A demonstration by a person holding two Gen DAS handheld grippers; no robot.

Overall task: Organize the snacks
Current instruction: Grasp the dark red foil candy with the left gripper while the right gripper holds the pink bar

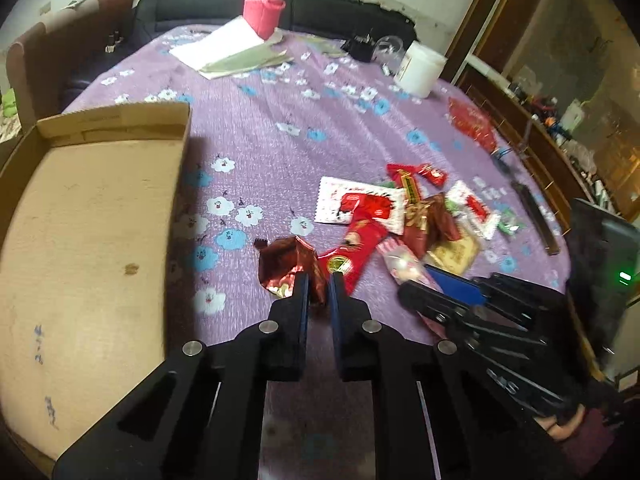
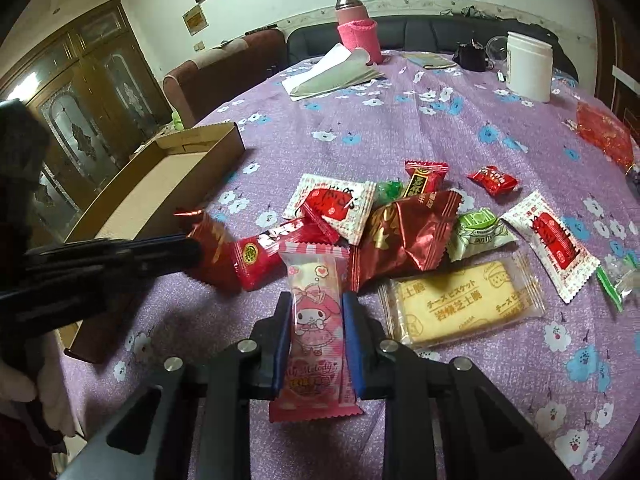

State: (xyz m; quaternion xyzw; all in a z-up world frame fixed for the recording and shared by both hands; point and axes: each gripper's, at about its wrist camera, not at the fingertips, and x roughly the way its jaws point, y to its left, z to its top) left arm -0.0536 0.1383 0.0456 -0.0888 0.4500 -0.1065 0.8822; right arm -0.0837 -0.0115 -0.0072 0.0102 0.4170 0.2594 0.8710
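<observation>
Between the right tool's (image 2: pixel 316 320) pads, pink "My Melody" packet (image 2: pixel 314 320).

cardboard box (image 1: pixel 80 240) cut off at left edge, red foil packet (image 2: pixel 208 240) motion-blurred

White wall (image 2: pixel 152 12), dark sofa (image 2: pixel 420 34), wooden glass-door cabinet (image 2: pixel 80 120)
</observation>
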